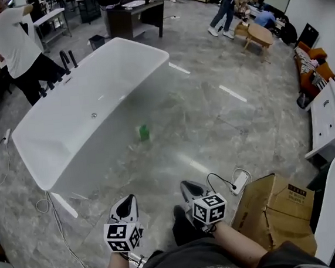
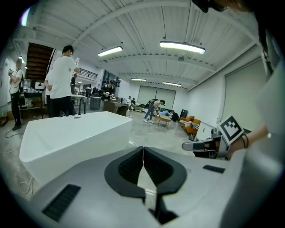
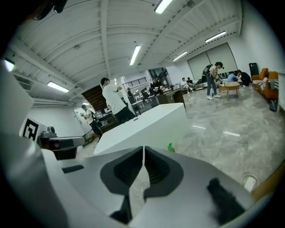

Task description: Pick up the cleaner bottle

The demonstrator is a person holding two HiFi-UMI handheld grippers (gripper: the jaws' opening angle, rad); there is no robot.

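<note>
Basically not started yet. Grey marble floor (image 1: pixel 225 125) fills most of the head view. A big white bathtub (image 1: pixel 66 122) sits on it at far left, running diagonally. A person (image 1: pixel 12 42) in a white shirt stands at its far-left end, not involved. A cardboard box (image 1: pixel 275 211) is on the floor at near right, with a white power strip (image 1: pixel 241 180) and cable just left of it.

Both tools are at the near edge, low in the head view and pointing out over the floor. The left gripper (image 1: pixel 126 204) has its jaws pressed together with nothing between them; its own view shows the pads meeting in a thin line. The right gripper (image 1: pixel 189 187) is the same: jaws closed, empty, confirmed in its own view.

The cleaner bottle (image 1: pixel 144 132) is small and green. It stands on the floor just beside the tub's near side wall, about midway along it. It looks upright, but it is too small to read the cap or label. It is well apart from both grippers, slightly nearer the right one's line, and it also shows as a green speck in the right gripper view.

Done: nothing. Left to do, as judged: close the distance to the bottle, open one pair of jaws, clamp on the body, lift.
</note>
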